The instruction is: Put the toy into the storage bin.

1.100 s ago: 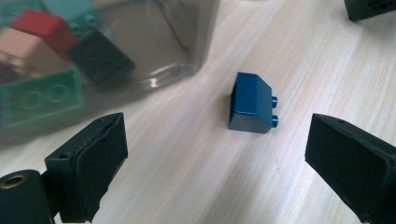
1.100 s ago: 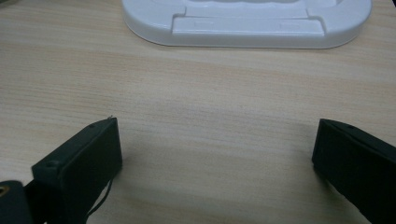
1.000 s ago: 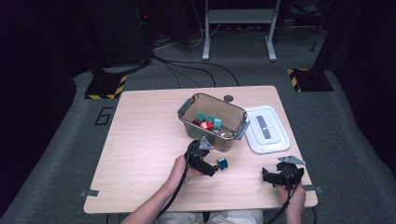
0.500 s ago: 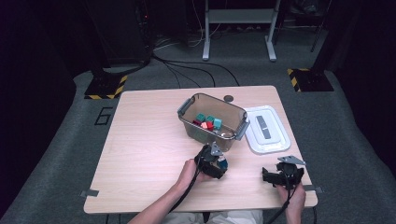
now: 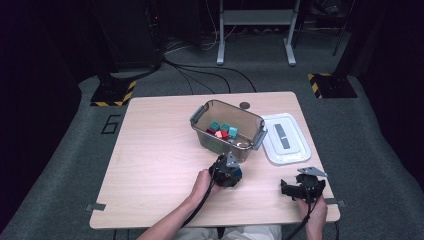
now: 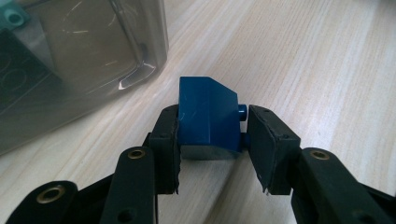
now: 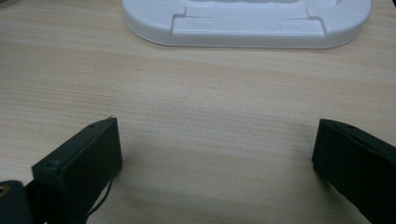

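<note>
A dark blue sloped brick (image 6: 205, 112) lies on the wooden table (image 5: 150, 150), just in front of the clear bin (image 6: 70, 56). My left gripper (image 6: 212, 121) has just been closing and now has the brick between its pads: one pad lies flat on its side, the other meets its studs. From above, the left gripper (image 5: 231, 172) sits over the brick near the bin's (image 5: 220, 142) front wall. My right gripper (image 5: 296, 186) rests at the table's near right with its jaws wide open, and nothing is between them (image 7: 215, 154).
The bin holds several teal and red bricks (image 5: 222, 131). Its white lid (image 5: 285, 137) lies flat to the right, straight ahead of the right gripper (image 7: 247, 23). A small dark disc (image 5: 244, 105) sits behind the bin. Bare wood spreads across the left half.
The left gripper moved a little to the right onto the blue brick and its jaws closed around it. The right hand stayed still.
</note>
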`<state>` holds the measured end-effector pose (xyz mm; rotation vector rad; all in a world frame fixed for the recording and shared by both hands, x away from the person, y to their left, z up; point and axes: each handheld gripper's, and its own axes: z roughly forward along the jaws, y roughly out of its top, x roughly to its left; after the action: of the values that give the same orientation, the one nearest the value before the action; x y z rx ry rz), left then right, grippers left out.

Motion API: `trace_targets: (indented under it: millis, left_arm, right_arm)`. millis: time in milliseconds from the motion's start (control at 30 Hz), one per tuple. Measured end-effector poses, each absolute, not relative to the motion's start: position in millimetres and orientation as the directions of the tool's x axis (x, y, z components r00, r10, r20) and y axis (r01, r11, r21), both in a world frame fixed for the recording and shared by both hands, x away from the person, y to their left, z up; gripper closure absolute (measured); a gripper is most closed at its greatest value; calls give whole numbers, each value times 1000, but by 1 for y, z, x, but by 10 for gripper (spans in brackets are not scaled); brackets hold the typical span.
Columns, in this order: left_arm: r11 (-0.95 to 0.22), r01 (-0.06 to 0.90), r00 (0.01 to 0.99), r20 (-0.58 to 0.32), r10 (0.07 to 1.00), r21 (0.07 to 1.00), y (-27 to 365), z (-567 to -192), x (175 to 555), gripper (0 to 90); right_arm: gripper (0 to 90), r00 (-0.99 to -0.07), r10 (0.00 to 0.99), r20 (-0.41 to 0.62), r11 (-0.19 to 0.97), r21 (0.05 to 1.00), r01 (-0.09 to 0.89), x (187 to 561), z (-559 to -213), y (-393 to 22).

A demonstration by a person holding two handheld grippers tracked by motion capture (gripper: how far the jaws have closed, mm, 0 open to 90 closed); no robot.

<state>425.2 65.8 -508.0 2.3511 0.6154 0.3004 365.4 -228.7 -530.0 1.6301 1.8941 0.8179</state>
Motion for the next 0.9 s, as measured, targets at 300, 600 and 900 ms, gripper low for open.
trace_targets:
  millis: [300,600,900]
  left_arm:
    - [-645,339,854,64,517,685,85,-487,423,577]
    - [-609,357,833,54,550,708,106,-469,426,577]
    - [-610,349,817,88,570,712,124,-449,430,578]
  right_arm:
    - [8,-152,988,8,99,723,684,365,-530,-229]
    - [8,-152,988,8,99,723,683,365,-530,-229]
    - [8,-152,988,8,99,723,684,365,-530,-229]
